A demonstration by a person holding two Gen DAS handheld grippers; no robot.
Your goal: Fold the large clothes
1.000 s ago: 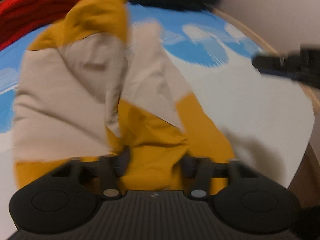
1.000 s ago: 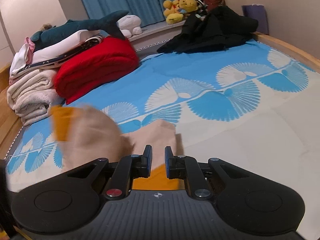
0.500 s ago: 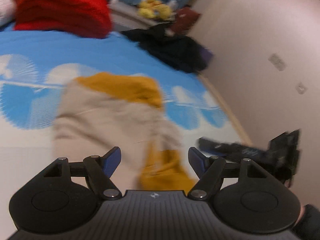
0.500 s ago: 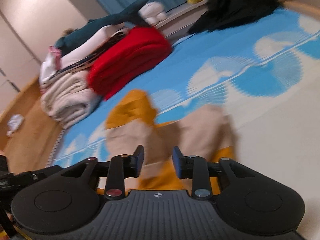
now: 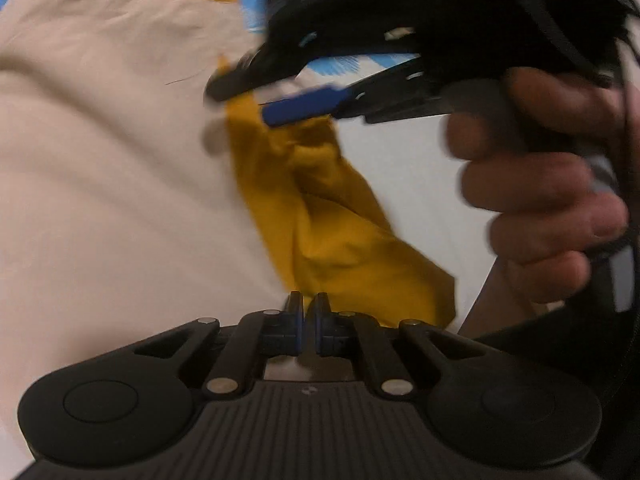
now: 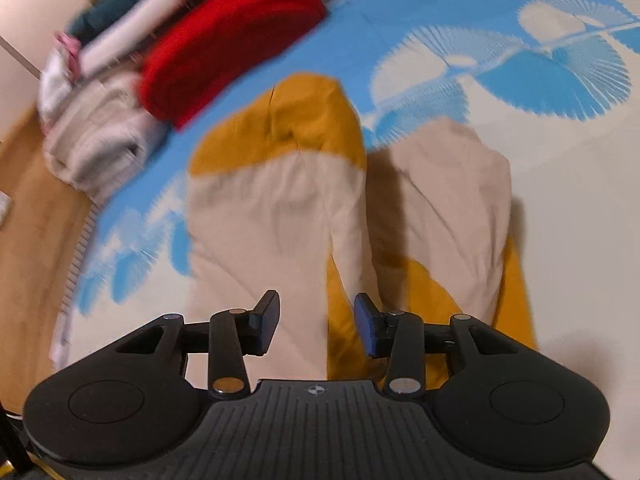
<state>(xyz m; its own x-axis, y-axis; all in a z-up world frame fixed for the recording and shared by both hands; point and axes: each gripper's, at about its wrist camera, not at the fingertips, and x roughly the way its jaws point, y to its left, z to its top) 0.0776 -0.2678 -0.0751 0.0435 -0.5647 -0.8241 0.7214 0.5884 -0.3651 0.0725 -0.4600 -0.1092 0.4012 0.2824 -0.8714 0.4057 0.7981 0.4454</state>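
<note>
A large beige and mustard-yellow garment (image 6: pixel 288 208) lies crumpled on the blue-and-white bedsheet (image 6: pixel 568 184). It fills the left wrist view (image 5: pixel 120 160). My left gripper (image 5: pixel 307 316) is shut right at the garment's near edge; whether cloth is pinched between the pads is hidden. My right gripper (image 6: pixel 316 320) is open just above the garment, straddling a beige and yellow fold. It also shows in the left wrist view (image 5: pixel 280 96), held in a hand over the yellow part.
A red folded blanket (image 6: pixel 232 36) and a pile of folded white and grey laundry (image 6: pixel 96 128) sit at the far left of the bed. A wooden bed edge (image 6: pixel 36 240) runs along the left.
My left gripper has closed from wide open and dropped onto the garment. My right gripper has opened wider and moved in over the garment, close to the left one.
</note>
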